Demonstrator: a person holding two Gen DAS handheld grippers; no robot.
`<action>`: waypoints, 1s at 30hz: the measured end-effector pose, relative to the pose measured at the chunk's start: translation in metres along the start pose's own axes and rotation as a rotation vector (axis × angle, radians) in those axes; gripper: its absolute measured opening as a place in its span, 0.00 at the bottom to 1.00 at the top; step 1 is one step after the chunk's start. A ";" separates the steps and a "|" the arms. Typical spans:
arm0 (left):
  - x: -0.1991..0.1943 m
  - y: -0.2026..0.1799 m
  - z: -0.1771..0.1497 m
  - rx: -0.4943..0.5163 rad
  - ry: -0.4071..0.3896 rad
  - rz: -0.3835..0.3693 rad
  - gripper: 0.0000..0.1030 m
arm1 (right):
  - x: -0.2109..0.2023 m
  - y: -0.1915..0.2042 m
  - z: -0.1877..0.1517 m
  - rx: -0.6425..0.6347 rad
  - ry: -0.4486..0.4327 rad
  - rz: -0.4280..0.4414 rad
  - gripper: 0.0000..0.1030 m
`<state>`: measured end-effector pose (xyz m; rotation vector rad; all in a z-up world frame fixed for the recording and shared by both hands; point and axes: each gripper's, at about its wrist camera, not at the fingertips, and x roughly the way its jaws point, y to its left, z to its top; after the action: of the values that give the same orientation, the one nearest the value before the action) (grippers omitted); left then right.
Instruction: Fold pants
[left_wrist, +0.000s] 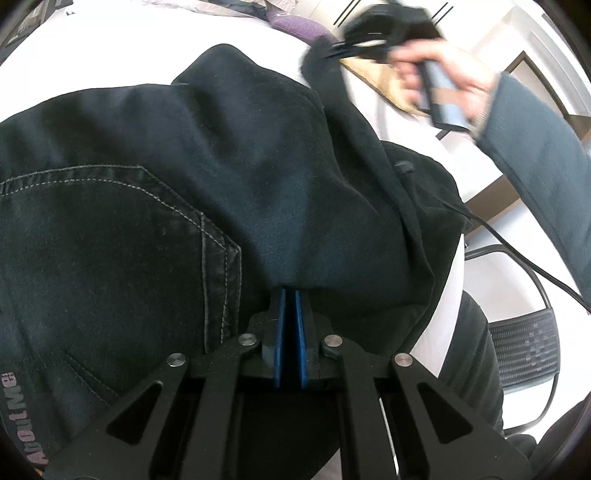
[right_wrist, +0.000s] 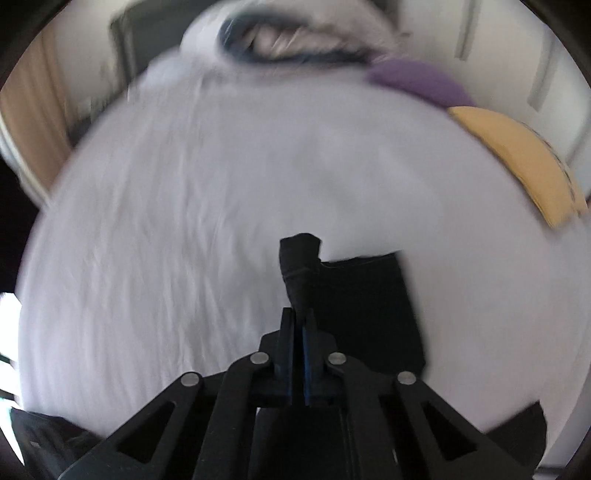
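Observation:
Black pants with grey stitching and a back pocket lie spread on a white bed sheet and fill the left wrist view. My left gripper is shut on a fold of the pants fabric. My right gripper, seen blurred at the upper right, is shut on the end of a pant leg and holds it up. In the right wrist view my right gripper pinches that dark hem, and the leg hangs below it over the sheet.
A purple cushion and a yellow cushion lie at the bed's far right edge. A pile of bedding sits at the far end. A chair with a woven seat and a black cable are right of the bed.

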<state>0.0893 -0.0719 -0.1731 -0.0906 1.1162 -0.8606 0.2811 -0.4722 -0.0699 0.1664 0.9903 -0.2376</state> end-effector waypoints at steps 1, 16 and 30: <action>0.001 -0.001 0.000 0.000 0.000 0.002 0.05 | -0.020 -0.018 -0.005 0.049 -0.044 0.014 0.04; 0.007 -0.009 0.013 -0.016 0.053 0.017 0.05 | -0.157 -0.264 -0.166 0.676 -0.296 -0.022 0.04; 0.007 0.001 0.025 -0.053 0.098 0.006 0.05 | -0.151 -0.300 -0.256 0.938 -0.336 0.132 0.04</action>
<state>0.1116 -0.0847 -0.1671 -0.0899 1.2303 -0.8380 -0.0866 -0.6790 -0.0897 1.0096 0.4680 -0.5778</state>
